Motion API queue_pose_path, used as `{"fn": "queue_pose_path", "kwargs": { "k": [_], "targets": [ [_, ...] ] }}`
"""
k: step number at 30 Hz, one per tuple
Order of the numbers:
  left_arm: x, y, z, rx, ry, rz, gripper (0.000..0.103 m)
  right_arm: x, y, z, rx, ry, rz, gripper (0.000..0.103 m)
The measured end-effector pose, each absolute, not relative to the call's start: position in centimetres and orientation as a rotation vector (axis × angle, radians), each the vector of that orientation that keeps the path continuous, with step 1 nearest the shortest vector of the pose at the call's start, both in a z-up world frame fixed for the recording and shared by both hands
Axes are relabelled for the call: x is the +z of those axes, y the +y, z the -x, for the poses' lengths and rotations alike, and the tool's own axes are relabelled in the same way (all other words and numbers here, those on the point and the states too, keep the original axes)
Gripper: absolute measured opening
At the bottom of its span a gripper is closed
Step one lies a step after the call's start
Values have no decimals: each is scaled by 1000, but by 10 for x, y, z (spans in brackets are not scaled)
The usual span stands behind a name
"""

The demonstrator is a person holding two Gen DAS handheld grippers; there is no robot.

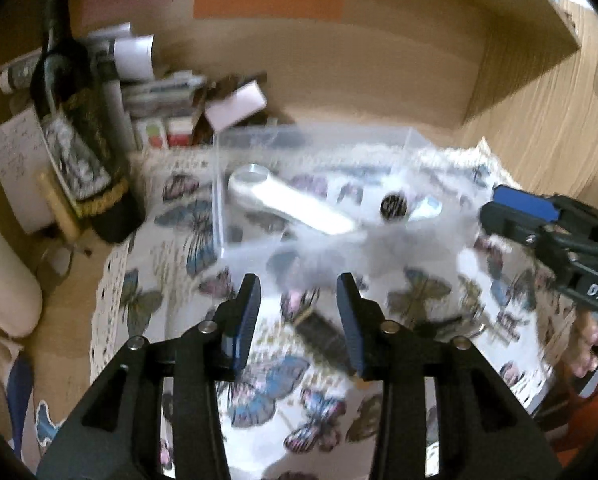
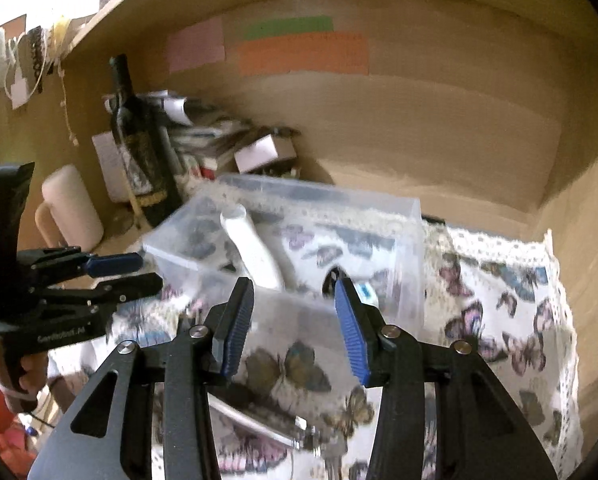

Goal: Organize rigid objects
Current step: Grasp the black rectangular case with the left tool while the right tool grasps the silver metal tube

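Observation:
A clear plastic box (image 1: 315,140) (image 2: 415,240) stands on the butterfly-print cloth (image 1: 259,392) (image 2: 499,300). Inside lie a white handheld device (image 1: 287,200) (image 2: 255,248) and a small black round thing (image 1: 393,205) (image 2: 331,280). My left gripper (image 1: 297,292) is open and empty, just in front of the box. My right gripper (image 2: 295,292) is open and empty at the box's near wall. A dark flat object (image 1: 319,334) lies on the cloth between the left fingers. A silver stick-like object (image 2: 255,420) lies under the right gripper. The right gripper (image 1: 519,216) also shows in the left view, the left gripper (image 2: 131,272) in the right view.
A dark wine bottle (image 1: 75,128) (image 2: 139,148) stands at the back left beside stacked papers and boxes (image 1: 159,92) (image 2: 219,140). A cream mug (image 2: 71,212) stands left of it. Wooden walls close the back and right sides. Coloured paper strips (image 2: 299,48) hang on the back wall.

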State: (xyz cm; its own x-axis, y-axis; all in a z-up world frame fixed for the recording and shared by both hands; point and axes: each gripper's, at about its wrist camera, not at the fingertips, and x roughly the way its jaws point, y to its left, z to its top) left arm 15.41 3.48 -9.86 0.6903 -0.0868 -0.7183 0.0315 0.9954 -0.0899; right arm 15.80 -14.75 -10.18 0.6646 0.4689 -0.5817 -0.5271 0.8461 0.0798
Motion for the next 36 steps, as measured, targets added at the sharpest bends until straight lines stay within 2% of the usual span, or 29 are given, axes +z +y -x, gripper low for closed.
{"fn": "queue_pose_path", "kwargs": {
  "k": [7,21,29,36],
  "targets": [
    [-136,32,-160,-92,949,94,39,-130,-154,-149,547,711,65,39],
    [-152,9,-171,-129,967,47,44,-165,-150,-132,588,830,62,39],
    [-154,20,-160,-114,960,11,32,-174,-137,-127,643,878,106,39],
    [-154,32,-141,-137,949,-15,32,-172,-131,-121,677,891,93,40]
  ]
}}
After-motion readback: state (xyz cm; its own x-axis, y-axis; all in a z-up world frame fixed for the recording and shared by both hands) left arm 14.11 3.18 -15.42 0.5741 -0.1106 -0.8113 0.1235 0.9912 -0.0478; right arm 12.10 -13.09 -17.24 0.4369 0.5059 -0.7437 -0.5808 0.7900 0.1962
